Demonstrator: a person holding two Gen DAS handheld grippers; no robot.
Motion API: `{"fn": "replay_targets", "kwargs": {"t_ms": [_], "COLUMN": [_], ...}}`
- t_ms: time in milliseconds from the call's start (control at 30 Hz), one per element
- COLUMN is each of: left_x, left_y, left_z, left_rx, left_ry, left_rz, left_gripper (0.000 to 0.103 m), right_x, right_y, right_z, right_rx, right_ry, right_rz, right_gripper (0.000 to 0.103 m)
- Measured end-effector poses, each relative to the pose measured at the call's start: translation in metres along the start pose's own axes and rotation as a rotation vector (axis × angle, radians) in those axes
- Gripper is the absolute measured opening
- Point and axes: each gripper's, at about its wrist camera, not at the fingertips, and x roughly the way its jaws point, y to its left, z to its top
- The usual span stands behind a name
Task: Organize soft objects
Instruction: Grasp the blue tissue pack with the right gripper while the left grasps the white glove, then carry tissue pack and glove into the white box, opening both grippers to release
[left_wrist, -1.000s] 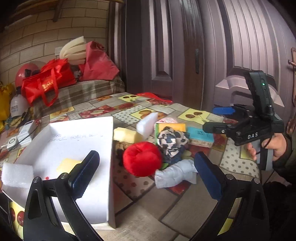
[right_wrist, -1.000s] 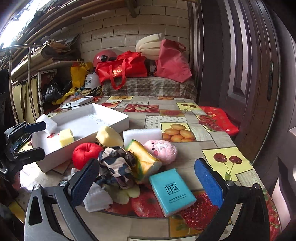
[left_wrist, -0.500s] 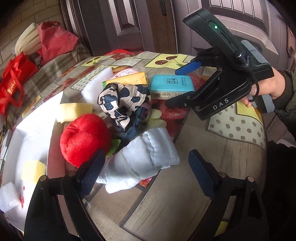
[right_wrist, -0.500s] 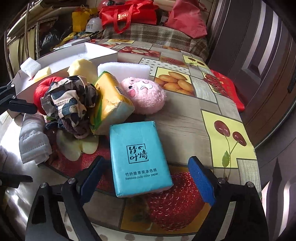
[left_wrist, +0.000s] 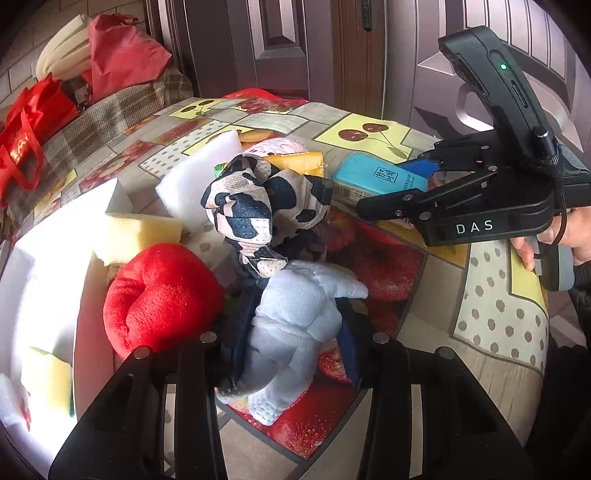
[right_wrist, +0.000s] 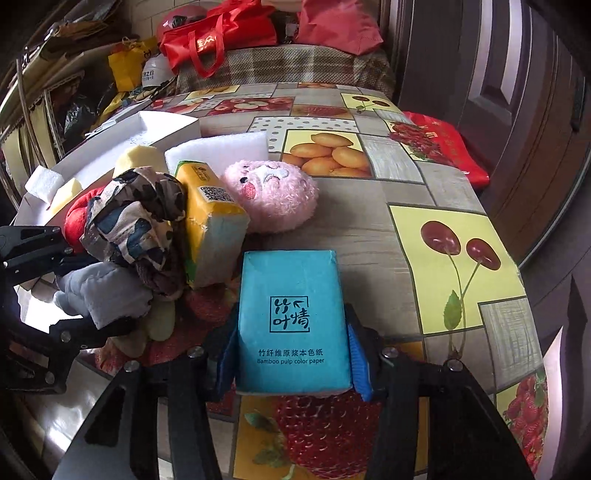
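A pale blue quilted cloth (left_wrist: 295, 317) lies at the near end of a pile on the fruit-print table (left_wrist: 491, 314). My left gripper (left_wrist: 291, 350) is closing, its pads pressing the bunched cloth from both sides. A teal tissue pack (right_wrist: 291, 314) lies flat nearer the table's right side. My right gripper (right_wrist: 291, 362) is closing too, and its blue pads (right_wrist: 356, 354) squeeze the pack's near end. The pile also holds a red plush (left_wrist: 162, 295), a camouflage cloth (left_wrist: 258, 206), a yellow tissue pack (right_wrist: 210, 221) and a pink plush (right_wrist: 273, 199).
A white box (left_wrist: 48, 258) with a yellow sponge and foam pieces stands left of the pile. A white foam block (left_wrist: 199, 177) and another yellow sponge (left_wrist: 140, 236) lie beside it. A red bag (right_wrist: 439, 144) sits at the far right table edge. Dark doors stand behind.
Both grippers have moved forward and down and narrowed from wide open. The left now pinches the pale blue cloth, and the right now clamps the teal pack.
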Motion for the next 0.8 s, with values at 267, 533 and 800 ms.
{"fn": "replay_targets", "kwargs": {"t_ms": [267,533,800], "left_x": [-0.057,-0.101,-0.132], "left_y": [0.005,0.046,0.115], "left_z": [-0.017,-0.045,-0.088], "left_rx": [-0.051,-0.188,-0.37], "left_ry": [-0.224,-0.384,-0.418], "left_rz": [0.048,0.227,0.378], "left_gripper": [0.04,0.041,0.041], "right_x": [-0.047,-0.081,-0.075], "right_y": [-0.023,0.011,0.046], "right_z": [-0.019,-0.01,0.003], "right_rx": [0.184,0.218,0.159], "right_ry": [-0.227,-0.52,-0.545], "right_rz": [0.014,0.024,0.04], "right_gripper": [0.05,0.05,0.05]}}
